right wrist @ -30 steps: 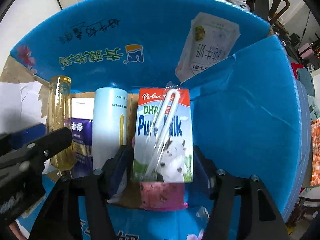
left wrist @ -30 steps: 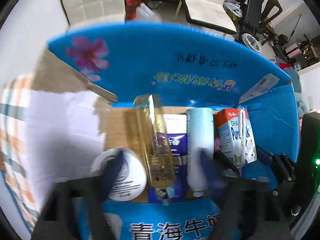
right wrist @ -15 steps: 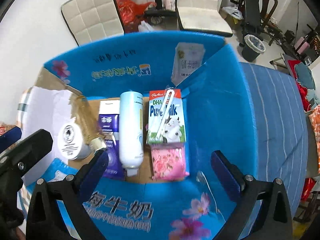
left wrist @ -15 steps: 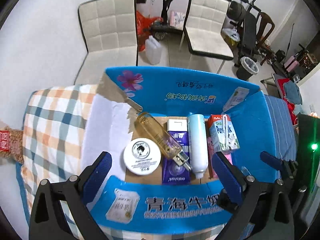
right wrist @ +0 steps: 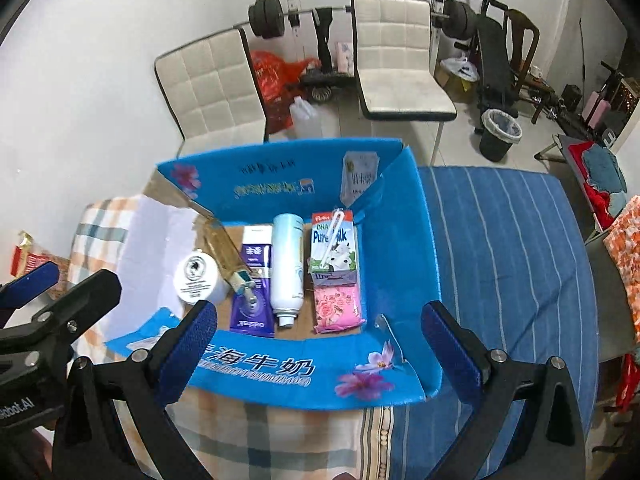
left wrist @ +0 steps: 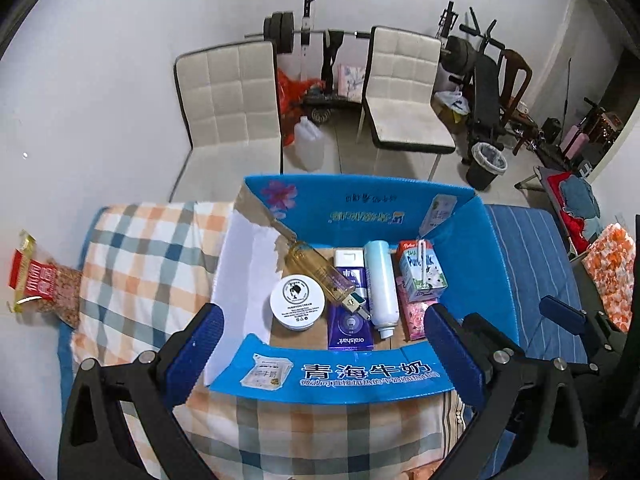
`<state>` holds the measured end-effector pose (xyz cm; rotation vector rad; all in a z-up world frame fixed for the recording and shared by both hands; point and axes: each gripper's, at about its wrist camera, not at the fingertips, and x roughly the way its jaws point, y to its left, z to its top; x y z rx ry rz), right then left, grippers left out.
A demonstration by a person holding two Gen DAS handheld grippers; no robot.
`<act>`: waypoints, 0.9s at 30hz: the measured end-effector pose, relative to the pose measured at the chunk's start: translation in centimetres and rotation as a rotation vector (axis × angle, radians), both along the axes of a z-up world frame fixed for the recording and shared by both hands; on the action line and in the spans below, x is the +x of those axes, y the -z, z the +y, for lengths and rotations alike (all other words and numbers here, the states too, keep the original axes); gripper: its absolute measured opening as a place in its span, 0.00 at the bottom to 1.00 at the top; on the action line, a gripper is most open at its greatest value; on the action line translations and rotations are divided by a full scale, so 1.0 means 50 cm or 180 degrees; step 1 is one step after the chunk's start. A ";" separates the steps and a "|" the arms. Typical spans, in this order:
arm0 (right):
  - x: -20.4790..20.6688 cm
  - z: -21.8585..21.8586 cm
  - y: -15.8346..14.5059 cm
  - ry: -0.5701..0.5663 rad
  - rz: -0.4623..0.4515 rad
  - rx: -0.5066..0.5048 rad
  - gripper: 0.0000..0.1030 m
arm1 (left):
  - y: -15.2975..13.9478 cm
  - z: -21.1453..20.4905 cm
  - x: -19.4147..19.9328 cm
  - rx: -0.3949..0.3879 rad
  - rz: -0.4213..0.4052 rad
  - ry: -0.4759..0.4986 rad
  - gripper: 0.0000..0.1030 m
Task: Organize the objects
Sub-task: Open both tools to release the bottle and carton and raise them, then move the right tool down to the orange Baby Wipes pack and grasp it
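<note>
Left wrist view shows our left gripper held above the near flap of the blue cardboard box, jaws wide apart and empty; inside lie, left to right, a white cream jar, an amber glass bottle, a purple oralshark box, a pale blue spray can and a Pure Milk carton; our right gripper likewise gapes, a pink floral packet just near of the carton.
</note>
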<state>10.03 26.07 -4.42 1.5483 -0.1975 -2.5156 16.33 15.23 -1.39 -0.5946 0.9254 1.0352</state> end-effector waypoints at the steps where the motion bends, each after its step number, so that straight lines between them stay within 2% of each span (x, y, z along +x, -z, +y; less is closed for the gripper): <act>1: 0.008 0.003 -0.012 -0.0001 0.0028 0.0000 1.00 | -0.010 -0.007 0.000 0.0026 -0.0003 0.0008 0.99; 11: 0.084 0.042 -0.083 0.0033 0.0175 -0.0128 1.00 | -0.085 -0.079 -0.023 0.0272 -0.0022 0.0094 0.99; 13: 0.107 0.054 -0.087 0.0037 0.0155 -0.0137 1.00 | -0.087 -0.095 -0.029 0.0317 0.0021 0.0112 0.99; 16: 0.150 0.070 -0.070 0.0027 0.0054 -0.0084 1.00 | -0.067 -0.127 -0.049 0.0234 0.0047 0.0120 0.99; 19: 0.198 0.081 -0.012 0.0003 -0.0169 0.0051 1.00 | -0.008 -0.165 -0.079 0.0049 0.0110 0.0033 0.99; 20: 0.213 0.086 0.016 0.0021 -0.0273 0.0082 1.00 | 0.029 -0.182 -0.090 0.0037 0.0266 -0.0060 0.99; 23: 0.264 0.098 0.140 0.0099 -0.0776 0.0094 1.00 | 0.130 -0.210 -0.105 -0.0172 0.0541 -0.0070 0.99; 25: 0.297 0.092 0.232 0.0059 -0.1107 0.0124 1.00 | 0.222 -0.226 -0.116 -0.0487 0.0643 -0.0035 0.99; 26: 0.315 0.088 0.272 0.0043 -0.1231 0.0155 1.00 | 0.247 -0.232 -0.118 -0.0579 0.0650 -0.0010 0.99; 27: 0.324 0.084 0.293 0.0026 -0.1284 0.0182 1.00 | 0.283 -0.242 -0.122 -0.0709 0.0665 0.0003 0.99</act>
